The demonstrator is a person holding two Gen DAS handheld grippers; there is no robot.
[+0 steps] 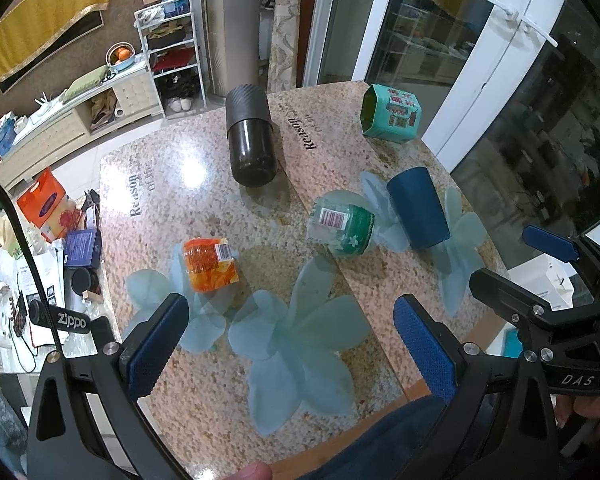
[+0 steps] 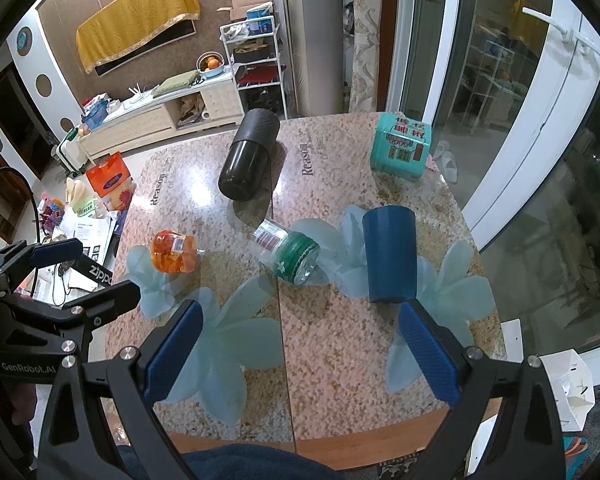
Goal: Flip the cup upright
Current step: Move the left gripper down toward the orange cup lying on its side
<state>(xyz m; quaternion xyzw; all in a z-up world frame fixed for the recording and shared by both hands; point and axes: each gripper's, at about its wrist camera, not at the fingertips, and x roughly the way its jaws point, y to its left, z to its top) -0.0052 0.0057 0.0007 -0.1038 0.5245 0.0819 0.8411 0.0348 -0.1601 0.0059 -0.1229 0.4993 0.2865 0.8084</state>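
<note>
one blue cup (image 2: 390, 254) stands upside down on the speckled table (image 2: 340, 336), wide mouth down and closed base up, on the right half of the top, over one of the pale blue flower prints. in the left wrist view the same cup (image 1: 418, 208) sits to the right of centre.

five loose things are on the table in all. besides the cup there are two plastic bottles lying on their sides: one orange bottle (image 2: 172, 251) on the left half and one green-labelled bottle (image 2: 290, 251) near the middle seam, just left of the cup but apart from it. one black cylindrical flask (image 2: 249, 155) lies on its side toward the far edge, and one teal carton (image 2: 400, 146) sits at the far right corner.

two grippers are in view. the right gripper (image 2: 300, 352) hangs above the near edge with its blue pads spread wide and nothing between them; its right pad is just below the cup's rim in the picture, and whether they touch cannot be told. the left gripper (image 1: 292, 352) is likewise spread wide and holds nothing, over the near left part of the table, well apart from the cup
</note>
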